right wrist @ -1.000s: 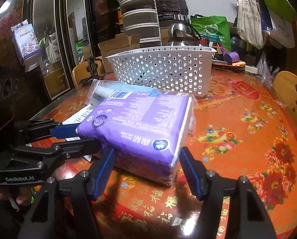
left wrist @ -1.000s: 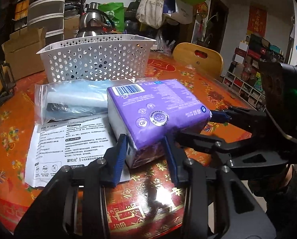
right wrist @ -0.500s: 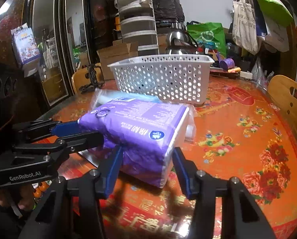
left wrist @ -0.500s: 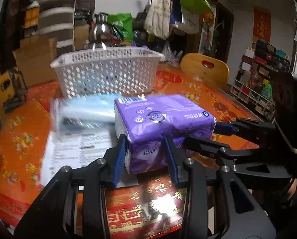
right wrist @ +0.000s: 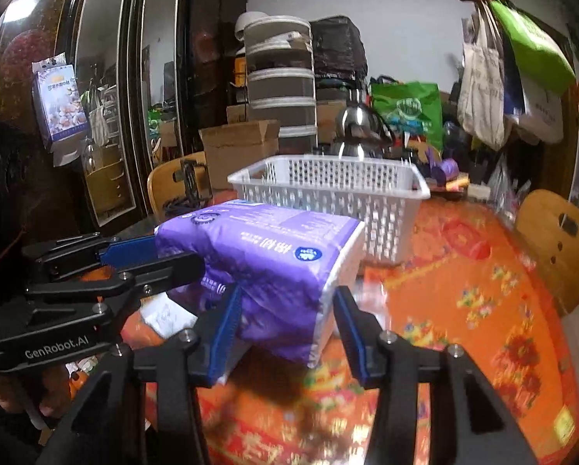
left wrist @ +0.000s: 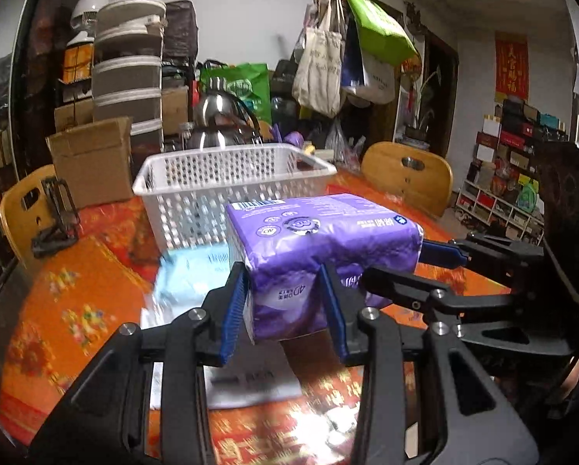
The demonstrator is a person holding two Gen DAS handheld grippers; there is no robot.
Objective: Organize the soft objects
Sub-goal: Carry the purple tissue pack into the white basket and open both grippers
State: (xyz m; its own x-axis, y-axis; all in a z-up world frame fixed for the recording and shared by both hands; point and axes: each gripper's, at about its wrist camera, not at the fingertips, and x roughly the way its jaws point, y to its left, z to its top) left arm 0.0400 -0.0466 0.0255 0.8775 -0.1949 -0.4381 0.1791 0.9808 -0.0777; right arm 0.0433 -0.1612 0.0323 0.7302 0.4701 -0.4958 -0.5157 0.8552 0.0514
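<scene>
While both grippers share the load, the soft purple plastic-wrapped tissue pack (left wrist: 320, 248) hangs clear of the orange patterned bench (left wrist: 76, 283), short of the white perforated plastic basket (left wrist: 227, 186). Left gripper (left wrist: 283, 302): jaws narrowed onto one end of the pack, the wrapper bulging between the blue pads. Right gripper (right wrist: 285, 321): jaws closed on the other end, visibly denting it. A pale blue bagged item (left wrist: 192, 271) and a printed paper sheet (left wrist: 250, 379) lie on the bench beneath. Risks, as judged: the compressible pack may slide out of either grip if the two hands drift apart or twist unevenly; too low a carry could catch the basket rim and tip it.
</scene>
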